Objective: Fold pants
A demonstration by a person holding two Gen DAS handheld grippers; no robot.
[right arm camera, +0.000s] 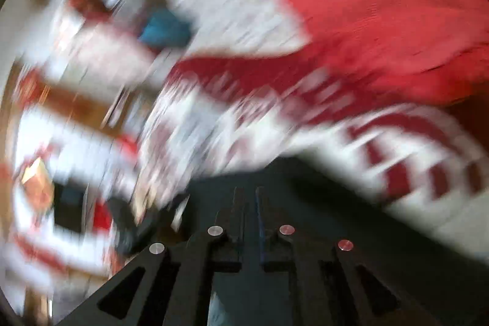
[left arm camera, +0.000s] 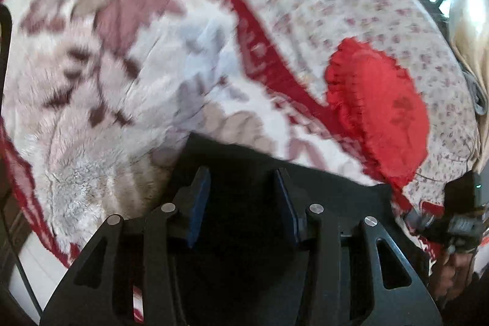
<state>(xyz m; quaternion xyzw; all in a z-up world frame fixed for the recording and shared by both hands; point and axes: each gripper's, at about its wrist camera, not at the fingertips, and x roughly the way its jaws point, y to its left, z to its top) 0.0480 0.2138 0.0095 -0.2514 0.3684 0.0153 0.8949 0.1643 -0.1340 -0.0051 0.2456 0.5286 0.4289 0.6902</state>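
since the black pants [left arm camera: 238, 173] lie dark over the fluffy blanket [left arm camera: 91, 81], both ends should travel level. left gripper [left arm camera: 241, 203] stands part-open with cloth between; right gripper [right arm camera: 247, 203] is pinched closed, apparently on cloth.

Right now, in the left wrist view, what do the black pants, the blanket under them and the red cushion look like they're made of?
Black pants: matte dark cloth, weave unreadable, too dark to tell more.
Blanket: plush fleece or faux fur, going by its fuzzy, tufted pile.
Red cushion: woven fabric, slightly matte, with a gathered ruffle round its edge; probably cotton or polyester.
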